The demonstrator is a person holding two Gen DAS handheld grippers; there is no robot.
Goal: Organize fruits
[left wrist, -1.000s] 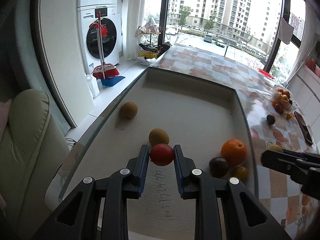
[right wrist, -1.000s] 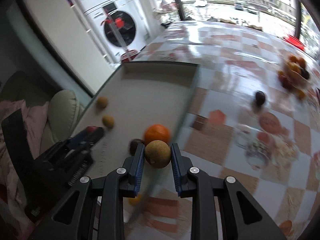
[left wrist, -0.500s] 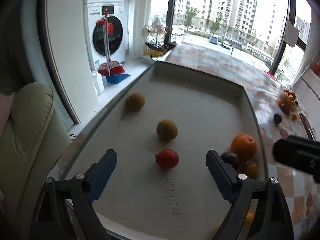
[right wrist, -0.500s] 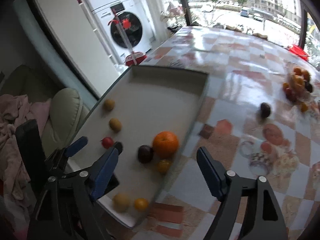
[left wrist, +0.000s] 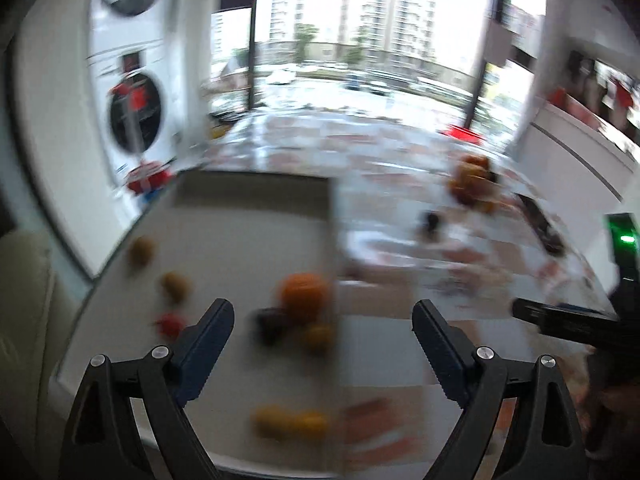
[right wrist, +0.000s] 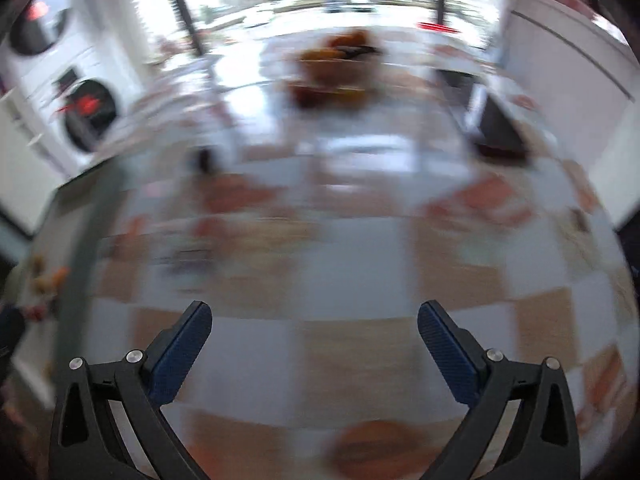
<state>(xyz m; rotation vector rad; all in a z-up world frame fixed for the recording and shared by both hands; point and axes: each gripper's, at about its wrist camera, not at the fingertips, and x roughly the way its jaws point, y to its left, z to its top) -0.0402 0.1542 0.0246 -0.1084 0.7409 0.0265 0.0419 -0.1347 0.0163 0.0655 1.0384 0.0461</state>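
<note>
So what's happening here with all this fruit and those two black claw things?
A person is sorting fruit with two hand-held grippers. At this moment both are empty: the left gripper stands wide open over the shallow grey tray, and the right gripper's jaws have just been opening, with nothing between them, above the checked orange-and-white tabletop. In the tray lie a large round orange, a small red fruit and others. A blurred pile of fruit waits farther along the table.
</note>
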